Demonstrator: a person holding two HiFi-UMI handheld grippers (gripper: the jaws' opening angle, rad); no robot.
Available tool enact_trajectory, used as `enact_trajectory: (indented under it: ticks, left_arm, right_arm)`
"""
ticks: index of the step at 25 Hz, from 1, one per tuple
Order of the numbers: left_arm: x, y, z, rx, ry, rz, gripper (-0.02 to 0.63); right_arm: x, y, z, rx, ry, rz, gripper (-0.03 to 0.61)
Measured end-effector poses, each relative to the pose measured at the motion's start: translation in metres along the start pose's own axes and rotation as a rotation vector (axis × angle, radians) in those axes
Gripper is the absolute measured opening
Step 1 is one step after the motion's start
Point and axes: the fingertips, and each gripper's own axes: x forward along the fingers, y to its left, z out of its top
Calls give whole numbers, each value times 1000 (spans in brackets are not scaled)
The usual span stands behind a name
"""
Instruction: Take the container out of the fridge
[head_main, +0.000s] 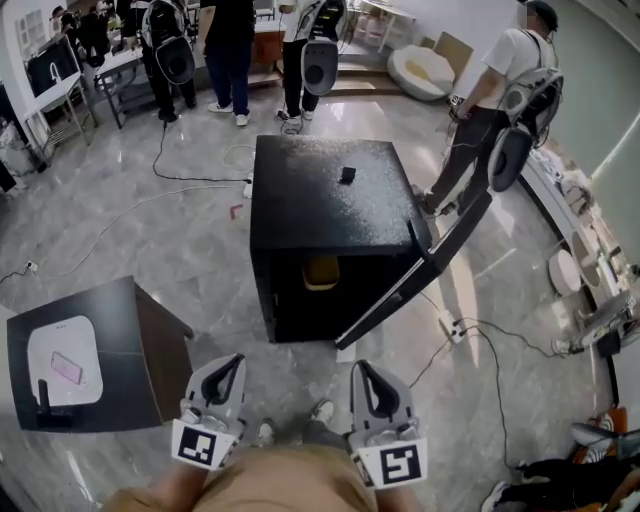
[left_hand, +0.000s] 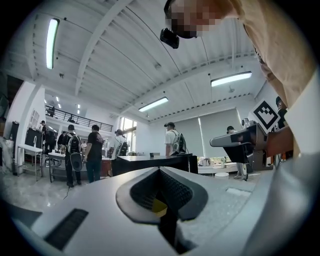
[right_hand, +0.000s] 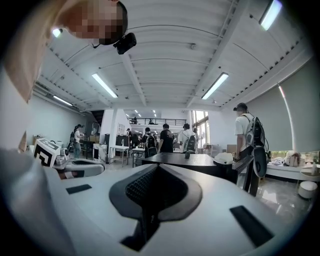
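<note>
— Left gripper (head_main: 229, 368), right gripper (head_main: 366, 372)?
— Both closed, empty. I see the yellow container (head_main: 321, 272) straight ahead of them inside the open fridge (head_main: 320, 190); its long axis I can't tell.

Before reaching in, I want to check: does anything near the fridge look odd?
Nothing spilled or damaged. The fridge door stands wide open, with the yellow container inside. A small dark object lies on the fridge top, and a cable trails on the floor beside the door.
</note>
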Motion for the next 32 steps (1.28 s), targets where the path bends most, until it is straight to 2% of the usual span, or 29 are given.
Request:
enact_trajectory:
  ticks: [6,11,18,24,25,26,27,32]
  left_arm:
    - [19,-14,-1,0,4,24,2]
    - [22,-16,-1,8,9,62,2]
    - [14,-19,1,16,17,91,2]
    - [8,-19,-10,8,33,94,2]
    - [6,-19,-12,2,36,95,2]
    - [5,-20,-14,-3,40,96,2]
    - [3,-21,-14,-7,44,97,2]
    - [3,-23,-16,-17,60,108,2]
  right_arm:
    - [7,-27,-7,13,3,19,3]
    - [12,-33,-12,15,-4,52,3]
    - [17,-27,-22,-57,29,121,5]
    - [30,-9,-41,-162,58,193,6]
    - [33,-7,-46,-177,80,202,12]
    - [35,-5,-50,-187,98,209,69]
    - [36,-4,-52,-193,107,215,97]
    - [43,-9,-59,-263,149,222,83]
